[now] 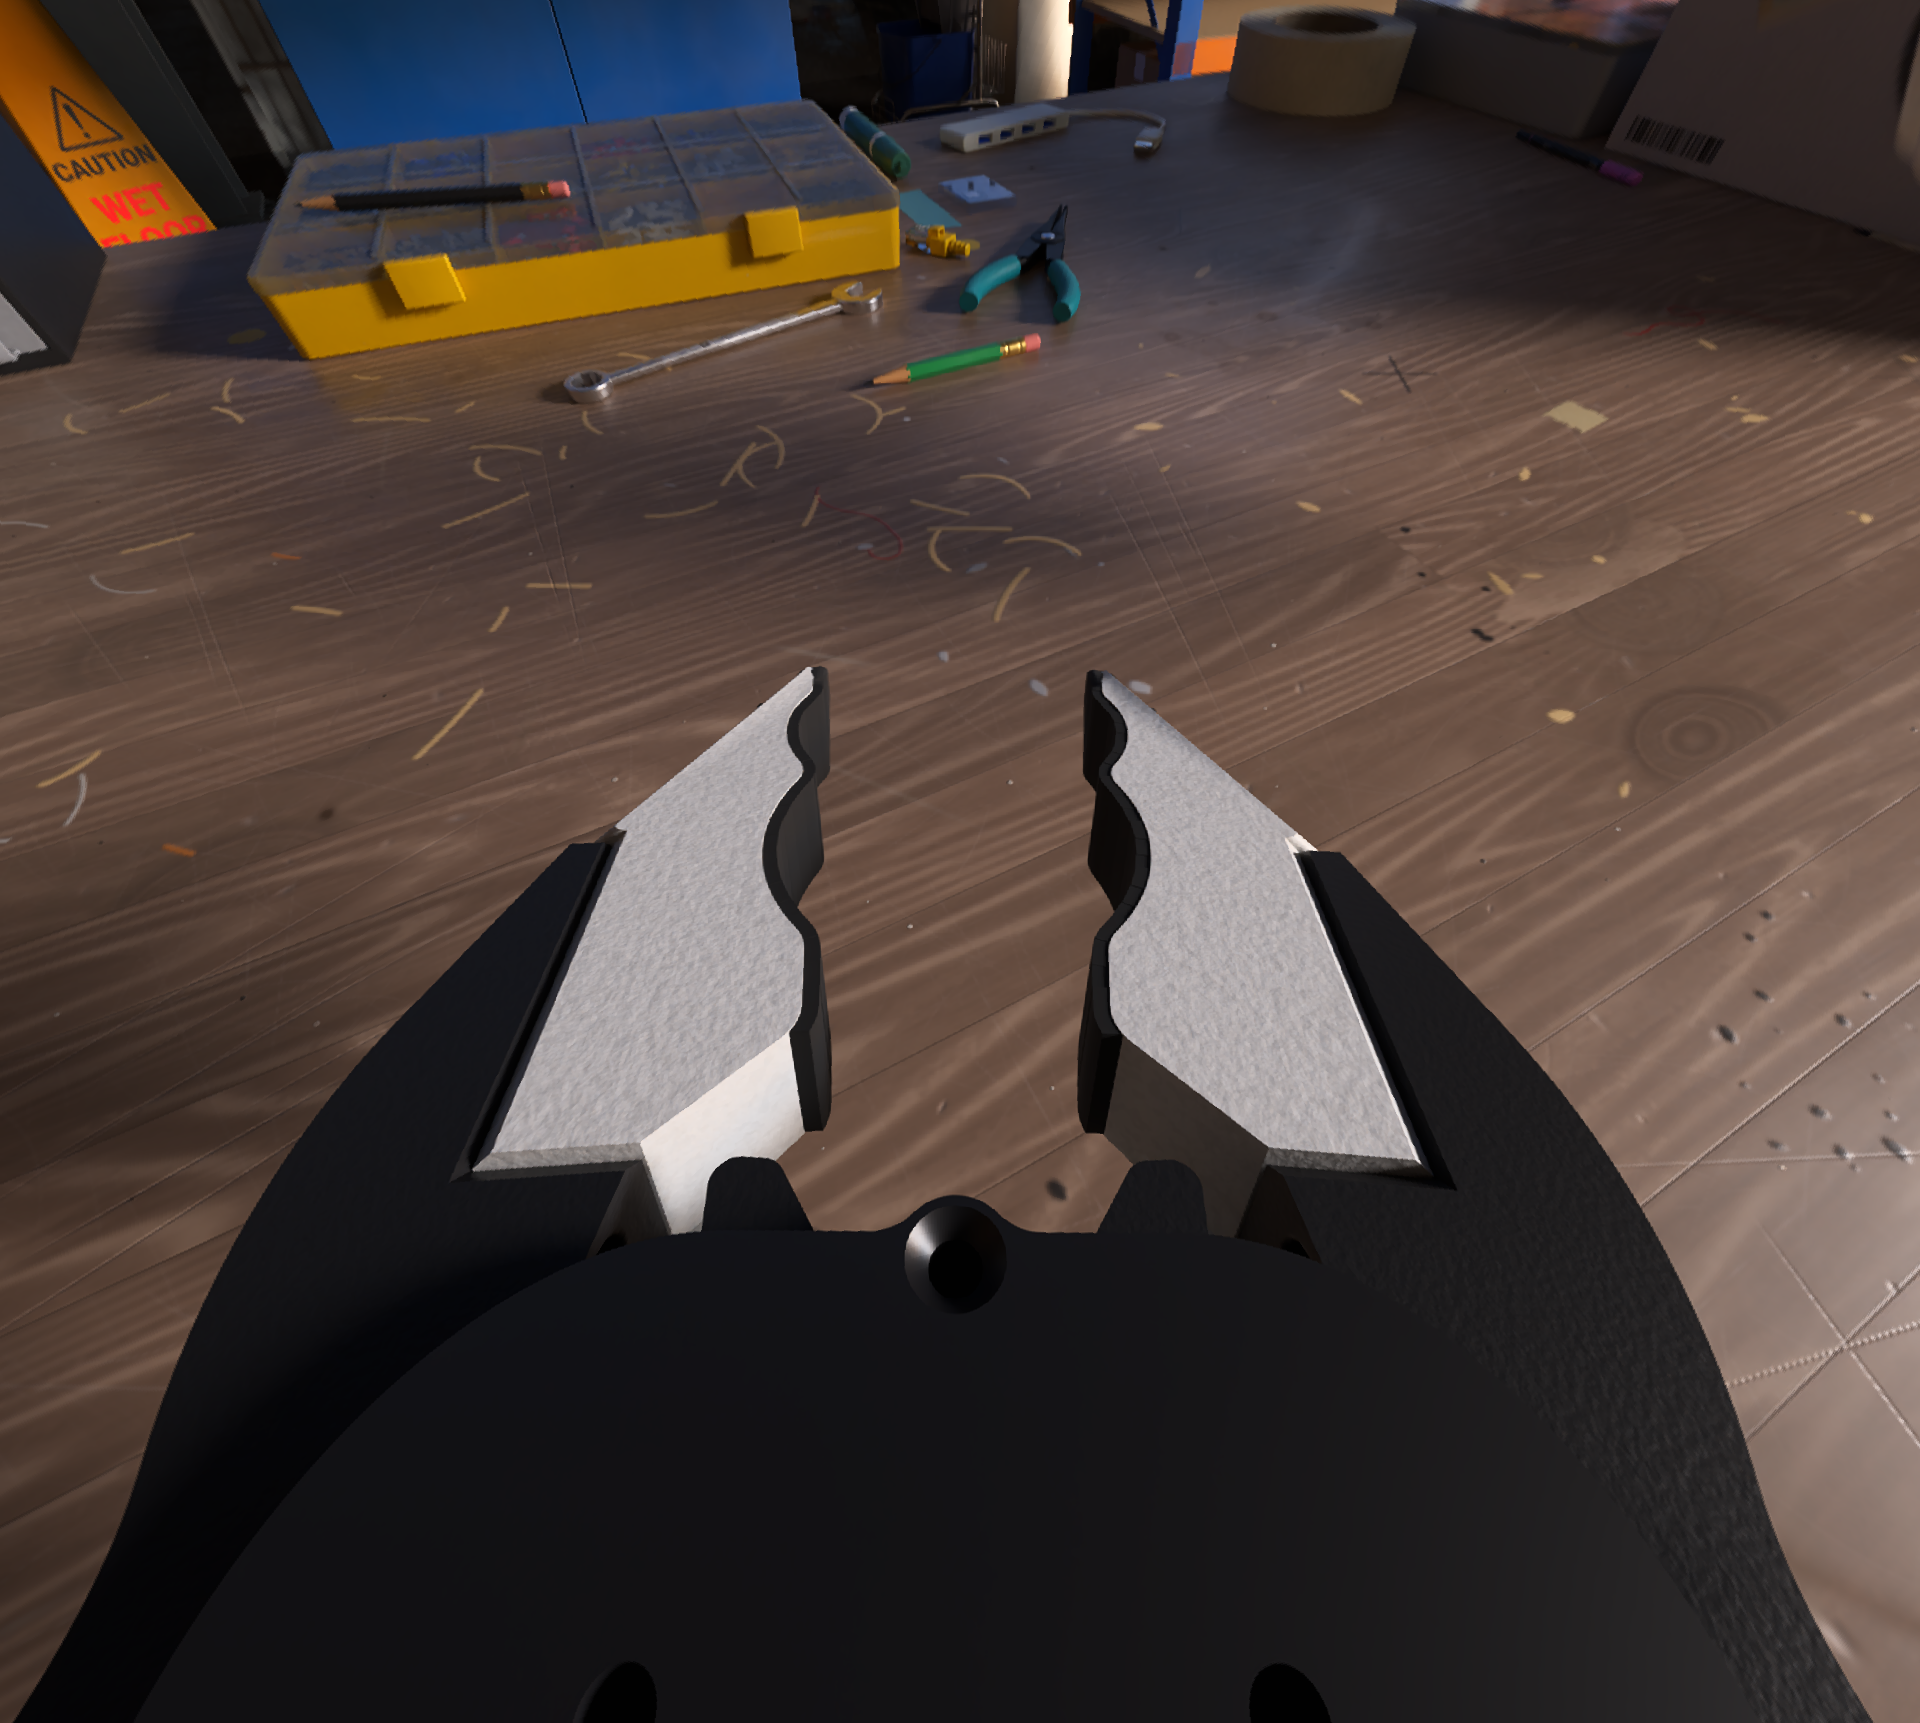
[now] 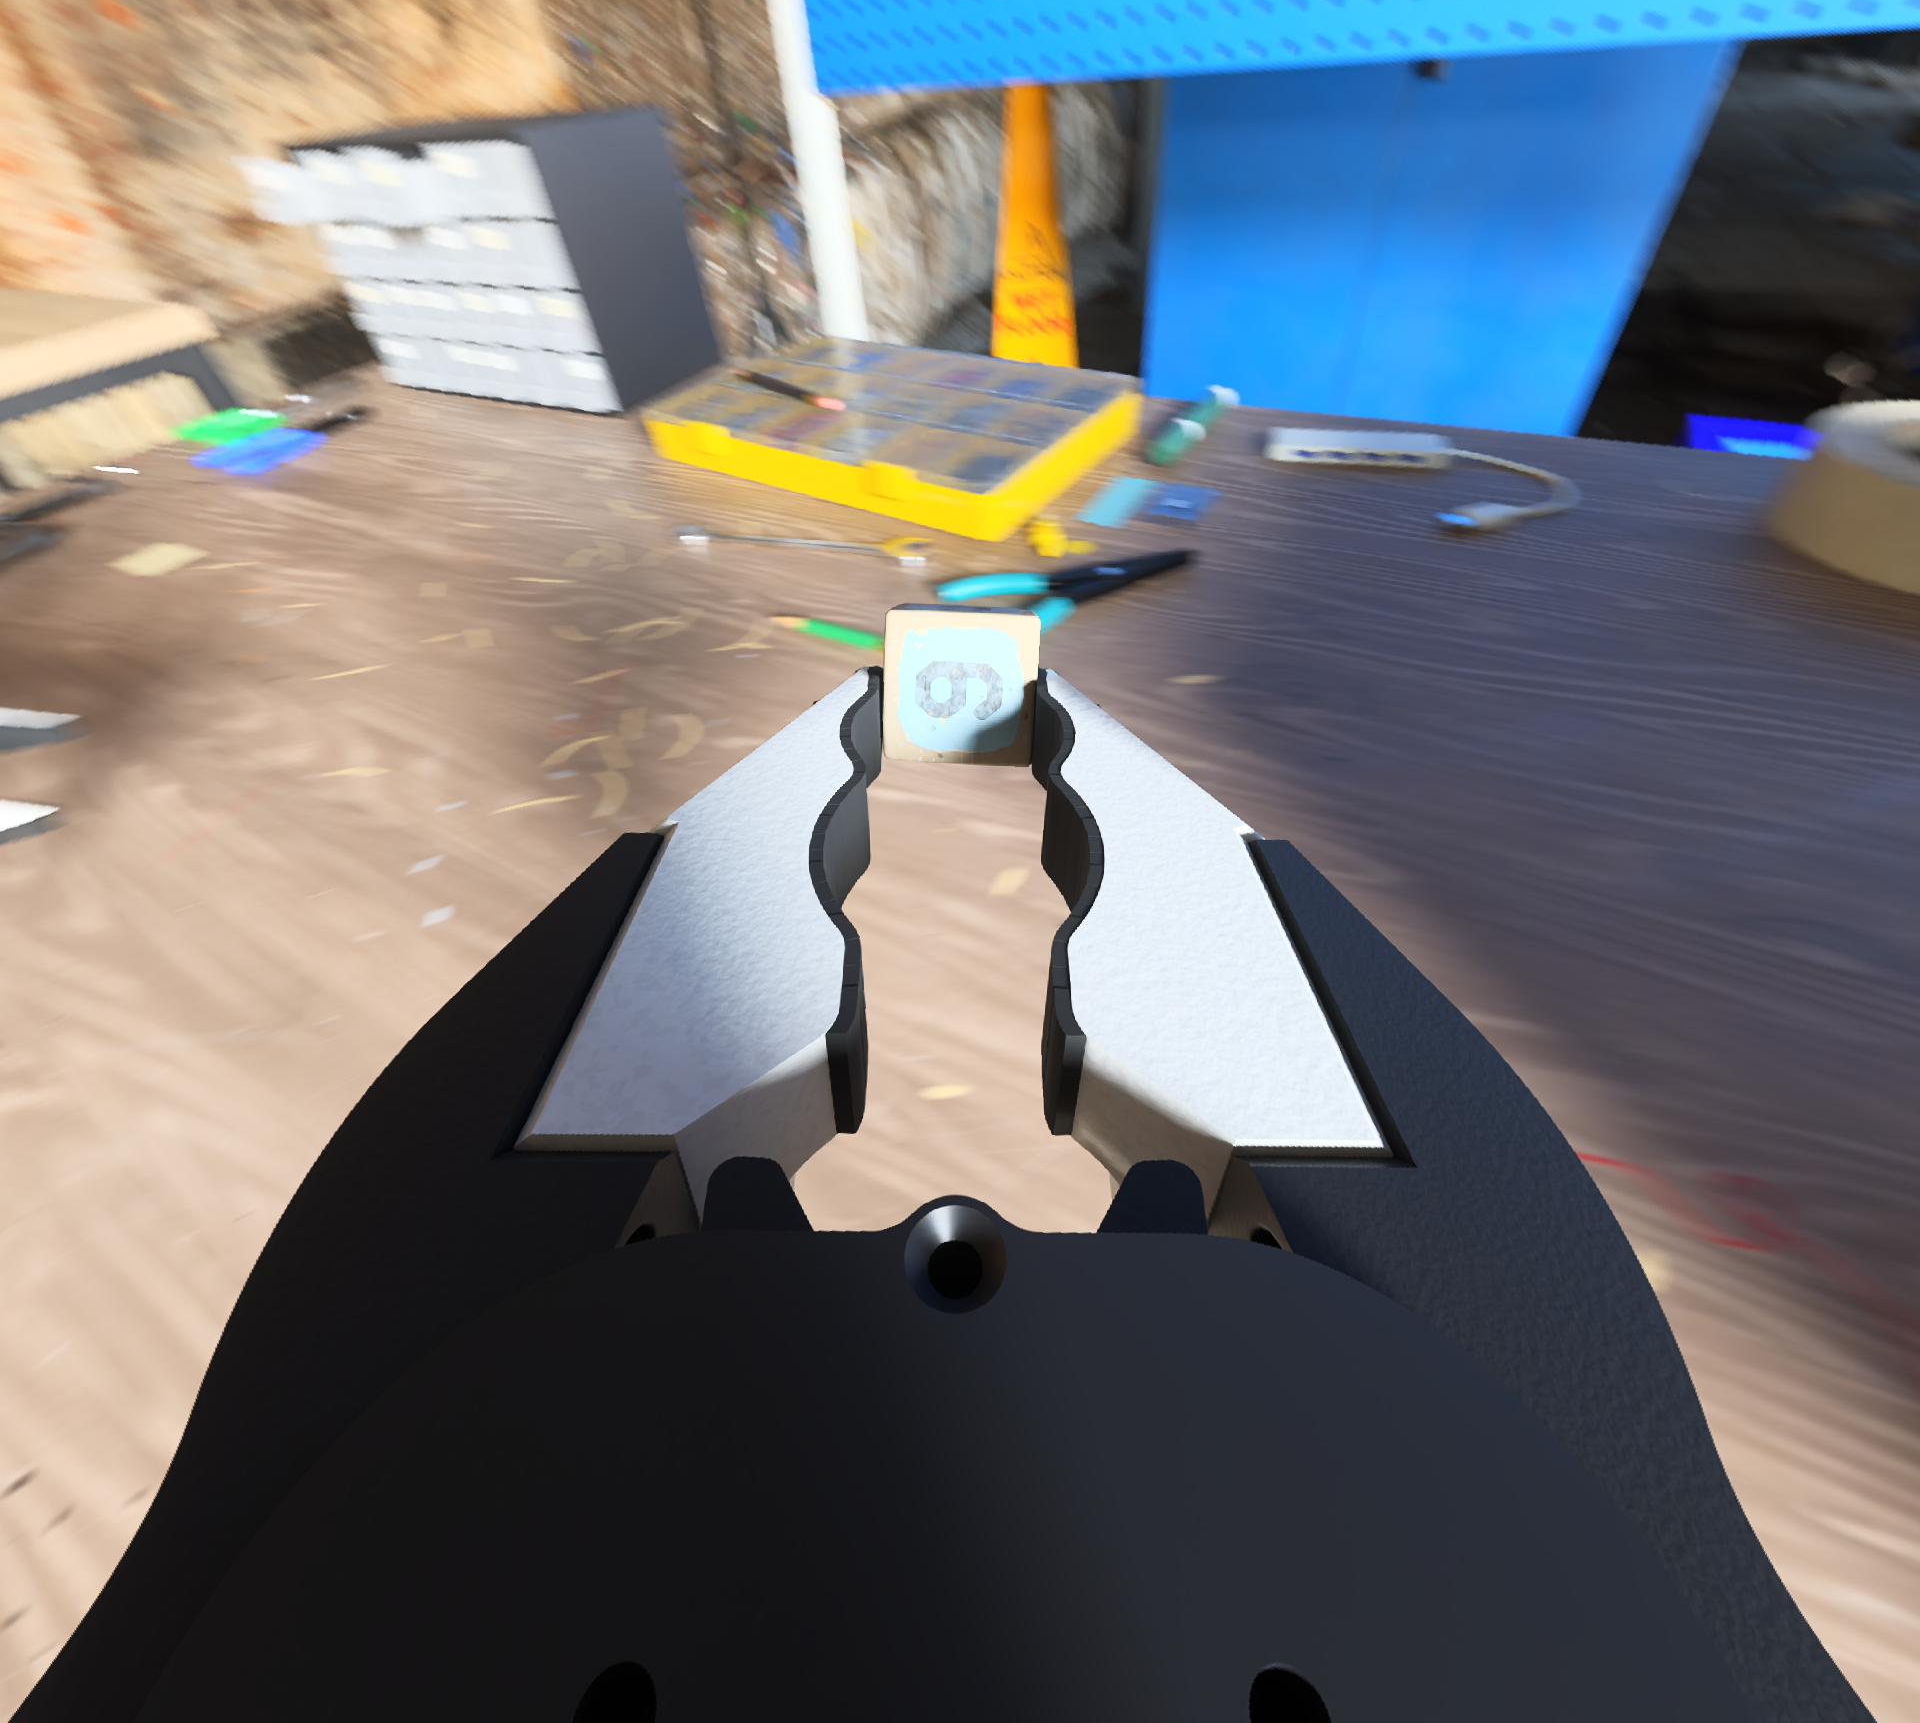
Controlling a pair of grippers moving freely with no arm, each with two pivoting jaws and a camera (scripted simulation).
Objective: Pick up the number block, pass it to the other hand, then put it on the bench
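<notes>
The number block (image 2: 961,686) is a small wooden cube with a pale blue face bearing a grey numeral. It sits between the tips of my right gripper (image 2: 958,709), which is shut on it and holds it above the wooden bench (image 2: 1455,738). The right wrist view is blurred around the block. My left gripper (image 1: 956,686) is open and empty, its fingers apart above the bench top (image 1: 1351,530). The block does not show in the left wrist view.
A yellow parts organiser (image 1: 582,239) with a pencil on it lies at the back, also in the right wrist view (image 2: 904,437). Near it lie a wrench (image 1: 717,343), teal pliers (image 1: 1029,271), a green pencil (image 1: 961,359), a USB hub (image 1: 1003,127) and a tape roll (image 1: 1320,58).
</notes>
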